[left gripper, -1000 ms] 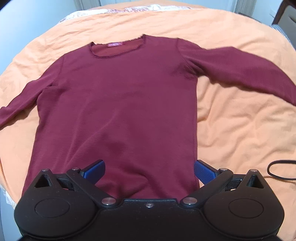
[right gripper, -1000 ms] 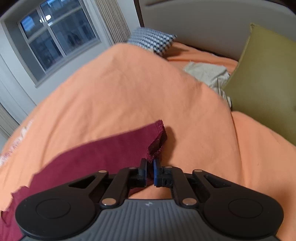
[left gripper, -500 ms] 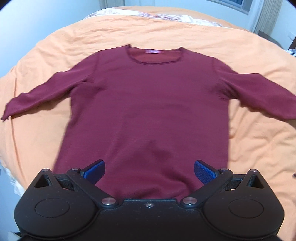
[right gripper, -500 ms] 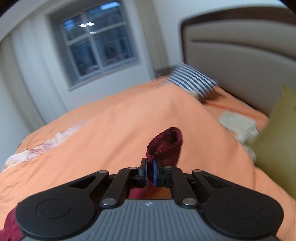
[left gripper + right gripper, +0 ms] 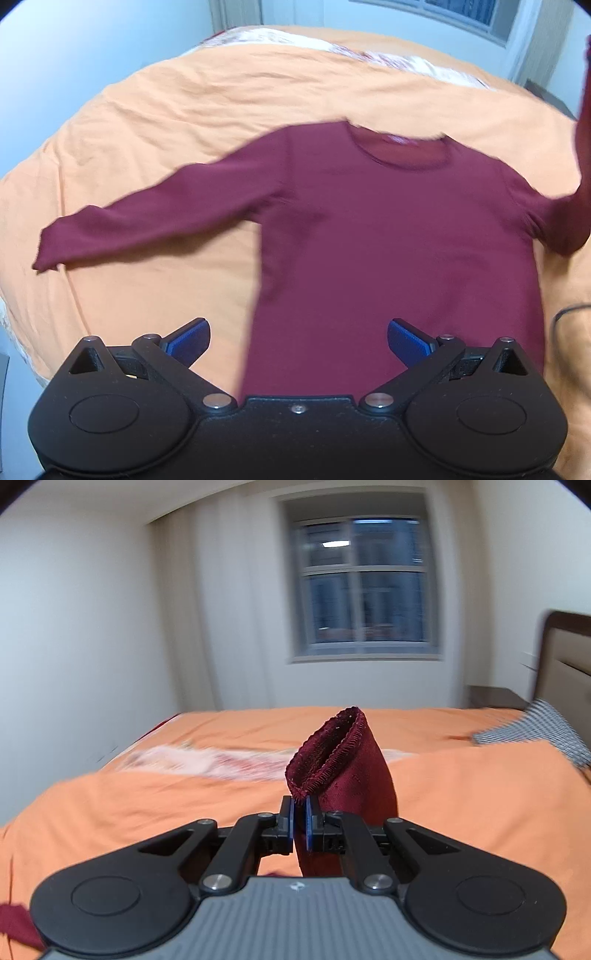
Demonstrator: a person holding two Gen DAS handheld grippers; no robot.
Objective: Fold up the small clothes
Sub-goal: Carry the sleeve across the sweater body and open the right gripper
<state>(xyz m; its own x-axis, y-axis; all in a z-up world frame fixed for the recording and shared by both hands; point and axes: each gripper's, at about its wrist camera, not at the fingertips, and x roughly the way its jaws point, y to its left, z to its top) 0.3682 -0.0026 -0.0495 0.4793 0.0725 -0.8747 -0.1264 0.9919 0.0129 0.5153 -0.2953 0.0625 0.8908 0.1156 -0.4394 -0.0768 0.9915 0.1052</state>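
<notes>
Left wrist view: the left claw (image 5: 298, 334) hangs released, its 2 blue pads (image 5: 190, 336) spread wide with nothing between them, above the hem end of a maroon top (image 5: 388, 236). The top lies flat on an orange sheet (image 5: 155, 122) covering the bed, neckline (image 5: 402, 147) toward the far side. One sleeve (image 5: 147, 225) stretches out flat to the picture's left, its cuff on the sheet. The other sleeve (image 5: 580, 166) rises off the bed at the picture's right edge, lifted up out of the frame. A dark cable (image 5: 569, 314) shows at the right margin.

Right wrist view: the right claw (image 5: 300, 825) is clenched on the edge of the raised sleeve's cuff (image 5: 332, 749), which stands upright above the pads with its stitched opening facing the camera. The rest of that sleeve drops behind the claw. Beyond lie the sheet (image 5: 461, 794), a checked pillow (image 5: 543, 731), a headboard (image 5: 569, 661) and a window (image 5: 364, 579).
</notes>
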